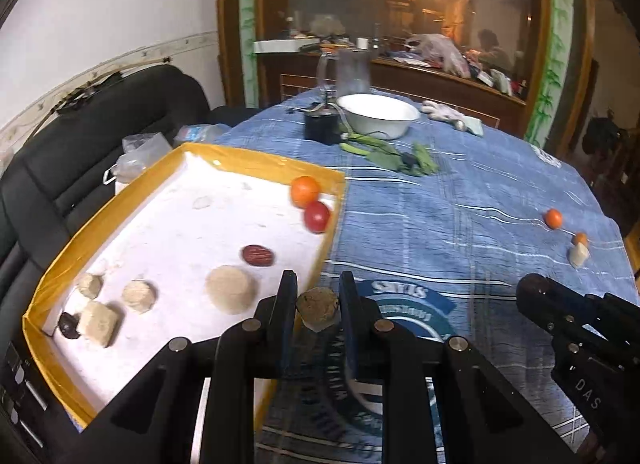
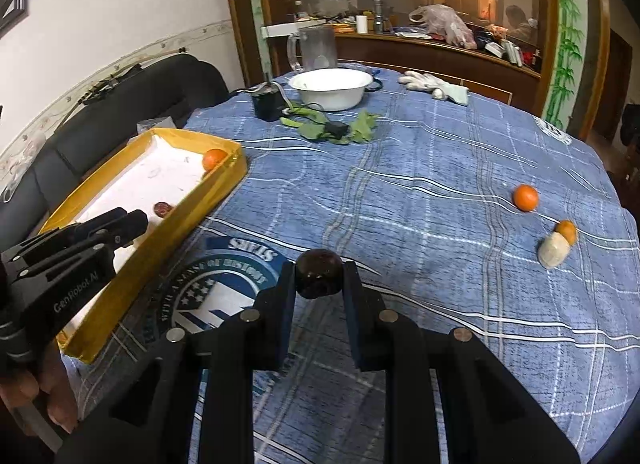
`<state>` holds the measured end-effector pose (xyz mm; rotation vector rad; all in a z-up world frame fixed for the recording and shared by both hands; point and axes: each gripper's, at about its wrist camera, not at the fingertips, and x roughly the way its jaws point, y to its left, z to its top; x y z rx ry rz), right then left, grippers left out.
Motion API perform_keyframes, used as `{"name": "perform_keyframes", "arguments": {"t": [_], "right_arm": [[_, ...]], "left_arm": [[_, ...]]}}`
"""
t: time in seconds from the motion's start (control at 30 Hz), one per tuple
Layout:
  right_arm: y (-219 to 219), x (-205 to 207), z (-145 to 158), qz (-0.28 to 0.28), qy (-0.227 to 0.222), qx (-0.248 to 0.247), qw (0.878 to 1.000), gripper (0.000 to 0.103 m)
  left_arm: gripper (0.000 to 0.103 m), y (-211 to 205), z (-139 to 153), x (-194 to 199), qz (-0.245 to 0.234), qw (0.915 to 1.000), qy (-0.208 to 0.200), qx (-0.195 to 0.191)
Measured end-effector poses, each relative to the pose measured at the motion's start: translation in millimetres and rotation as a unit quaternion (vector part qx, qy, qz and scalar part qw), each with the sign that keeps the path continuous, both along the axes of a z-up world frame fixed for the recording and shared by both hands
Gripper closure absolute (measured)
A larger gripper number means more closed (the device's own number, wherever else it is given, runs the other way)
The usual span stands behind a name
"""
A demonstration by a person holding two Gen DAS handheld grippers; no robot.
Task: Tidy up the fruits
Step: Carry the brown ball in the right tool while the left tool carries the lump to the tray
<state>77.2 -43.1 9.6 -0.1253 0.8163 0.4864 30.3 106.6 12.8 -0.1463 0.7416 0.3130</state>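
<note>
My left gripper (image 1: 319, 291) is shut on a tan, rough, round piece (image 1: 318, 308) just right of the yellow-walled tray (image 1: 240, 155). The tray's white floor holds an orange (image 1: 305, 191), a red tomato (image 1: 317, 216), a dark red date (image 1: 258, 255), several beige pieces (image 1: 230, 288) and a dark fruit (image 1: 69, 326). My right gripper (image 2: 319, 272) is shut on a dark round fruit (image 2: 319, 274) above the blue tablecloth. On the cloth at the right lie an orange (image 2: 525, 197), a smaller orange fruit (image 2: 567, 230) and a beige piece (image 2: 553, 251) touching it.
At the table's far side stand a white bowl (image 2: 330, 87), a clear jug (image 2: 316, 48), a black box (image 2: 267, 103), green leaves (image 2: 340, 127) and white gloves (image 2: 434, 85). A black sofa (image 1: 100, 123) lies beyond the tray. A hand (image 2: 48, 396) holds the left gripper.
</note>
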Motion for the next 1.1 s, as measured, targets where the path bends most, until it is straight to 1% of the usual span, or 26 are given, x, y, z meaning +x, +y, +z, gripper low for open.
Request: {"name": "perform_keyframes", "arguments": {"t": [0.13,0.33,0.53,0.6,0.7,0.87,1.1], "right_arm": [[17,-2,2,0.018,-0.001,0.002,1.0,0.078],[50,-3,5,0.051,-0.004,0.008,0.999,0.078],[90,-7,9,0.088,-0.006,0.014,0.996,0.078],[104,-8,8,0.101,-0.004,0.013,0.995,0.078],[123,-10,5,0.119,0.0,0.012,0.993,0.078],[148,-16,1,0.146,0.002,0.008,0.989,0.078],[165,-2,-11,0.148,0.013,0.005,0.989,0.078]], "left_arm": [[0.083,20,0,-10,0.019,0.9998,0.002,-0.002],[0.083,57,2,-24,0.061,0.9982,0.001,-0.002],[0.083,90,-5,-30,0.098,0.9951,0.013,-0.003],[0.083,97,-8,-31,0.103,0.9945,0.017,-0.005],[0.083,108,-10,-29,0.112,0.9935,0.02,-0.009],[0.083,127,-8,-19,0.126,0.9918,0.021,-0.002],[0.083,144,-14,-7,0.137,0.9899,0.035,0.0]]}}
